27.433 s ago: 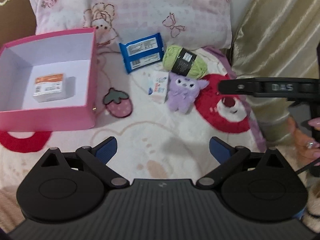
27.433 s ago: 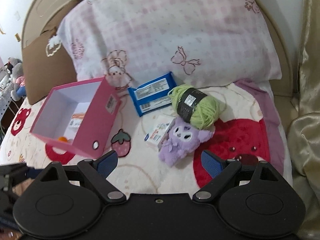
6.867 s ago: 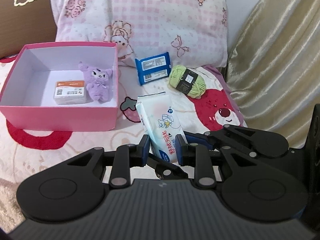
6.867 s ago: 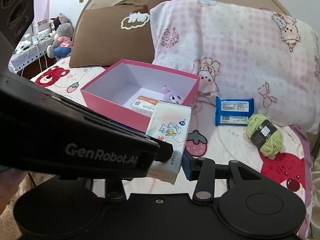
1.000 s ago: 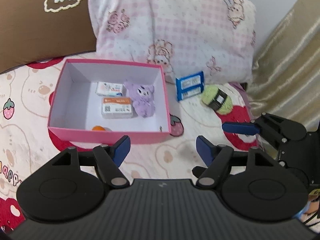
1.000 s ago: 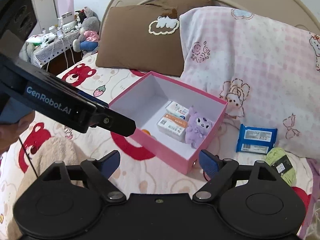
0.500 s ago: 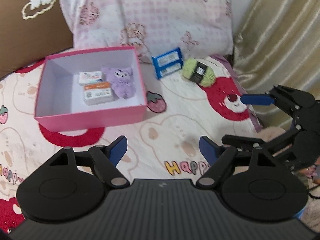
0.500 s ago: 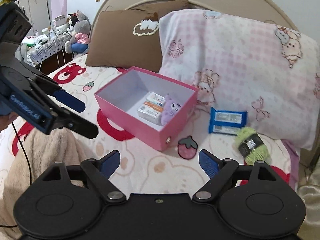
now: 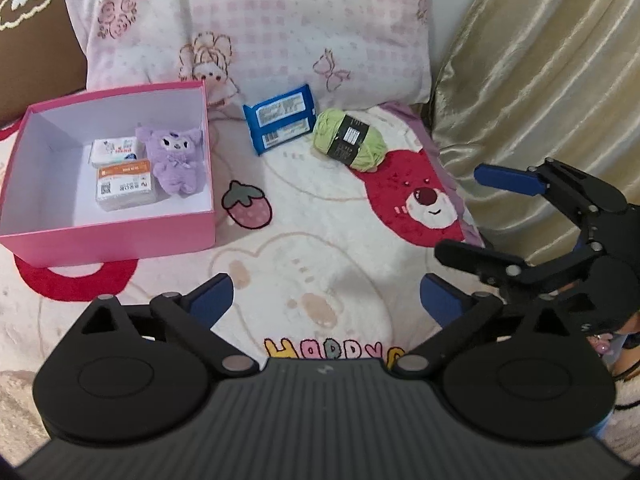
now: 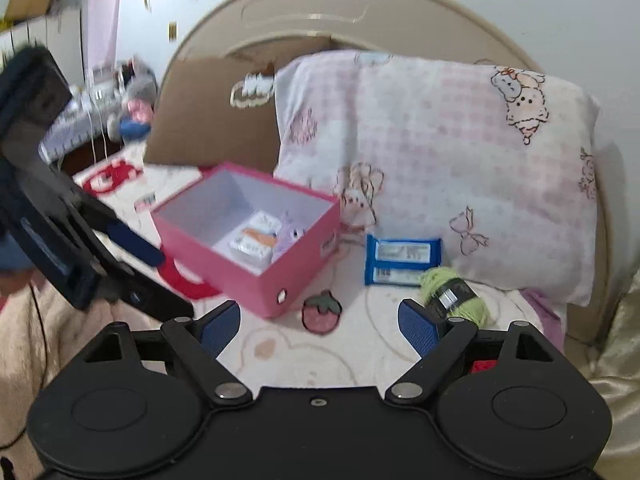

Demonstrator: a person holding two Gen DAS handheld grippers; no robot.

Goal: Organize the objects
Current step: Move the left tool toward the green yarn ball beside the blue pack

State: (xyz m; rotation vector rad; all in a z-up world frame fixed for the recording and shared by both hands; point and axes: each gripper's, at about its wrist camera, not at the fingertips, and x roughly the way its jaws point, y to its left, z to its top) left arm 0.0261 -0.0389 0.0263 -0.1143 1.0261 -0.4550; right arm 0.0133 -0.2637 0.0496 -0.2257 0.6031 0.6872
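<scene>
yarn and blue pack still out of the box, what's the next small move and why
Probably bring the right claw forward onto the yarn. Both claws are open and empty, the yarn lies just ahead of its right finger, and the box already holds the plush and two packs; the blue pack can follow.

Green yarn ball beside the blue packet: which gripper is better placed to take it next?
Probably the right gripper: open and empty, with the green yarn ball just beyond its fingertip; the left gripper sits farther away.
</scene>
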